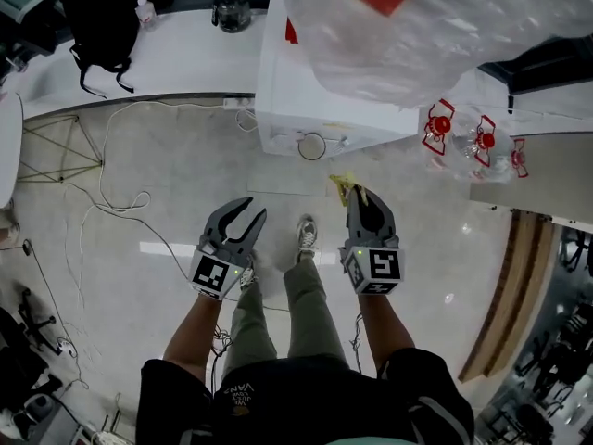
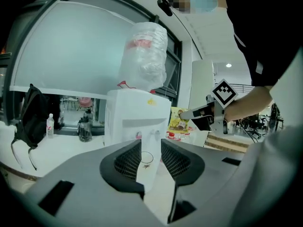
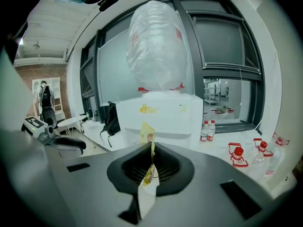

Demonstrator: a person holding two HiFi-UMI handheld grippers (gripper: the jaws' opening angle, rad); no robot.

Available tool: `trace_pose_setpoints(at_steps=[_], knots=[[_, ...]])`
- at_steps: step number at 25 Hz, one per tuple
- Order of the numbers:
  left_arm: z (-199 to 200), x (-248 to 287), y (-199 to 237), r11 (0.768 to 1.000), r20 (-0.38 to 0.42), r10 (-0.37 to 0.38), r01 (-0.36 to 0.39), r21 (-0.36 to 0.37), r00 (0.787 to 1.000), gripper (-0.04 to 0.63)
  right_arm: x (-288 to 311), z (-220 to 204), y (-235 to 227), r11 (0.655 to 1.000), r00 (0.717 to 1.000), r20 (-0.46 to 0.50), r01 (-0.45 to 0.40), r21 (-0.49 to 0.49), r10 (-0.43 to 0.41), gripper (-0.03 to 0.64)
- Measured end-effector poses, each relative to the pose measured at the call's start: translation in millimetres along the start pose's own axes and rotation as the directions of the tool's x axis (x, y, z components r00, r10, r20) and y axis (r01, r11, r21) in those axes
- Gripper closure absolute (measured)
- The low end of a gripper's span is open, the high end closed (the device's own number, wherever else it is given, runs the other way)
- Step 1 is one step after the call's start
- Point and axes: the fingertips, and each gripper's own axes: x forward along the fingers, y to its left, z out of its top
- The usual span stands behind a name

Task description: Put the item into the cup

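Yellow packet [image 3: 147, 134] upright in hand-held gripper [image 1: 368, 198]

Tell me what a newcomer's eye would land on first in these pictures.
First comes the big plastic-wrapped water bottle, upended on the white dispenser and filling the top of the head view. Next is the yellow packet, pinched in the shut right tool and held out toward the dispenser. The left tool beside it stands open and empty.
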Motion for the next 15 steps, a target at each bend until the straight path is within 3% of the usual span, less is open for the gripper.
trace_pose_setpoints(at_steps=[7, 15], knots=[[-37, 37, 21, 1.000, -0.002, -0.016, 0.016, 0.018, 1.000, 0.400, 40, -25, -9, 1.000, 1.000, -0.020, -0.002, -0.020, 0.001, 0.572], [-90, 77, 34, 0.998, -0.036, -0.046, 0.047, 0.049, 0.998, 0.333, 78, -58, -11, 0.993, 0.998, -0.049, -0.035, -0.116, 0.030, 0.572]])
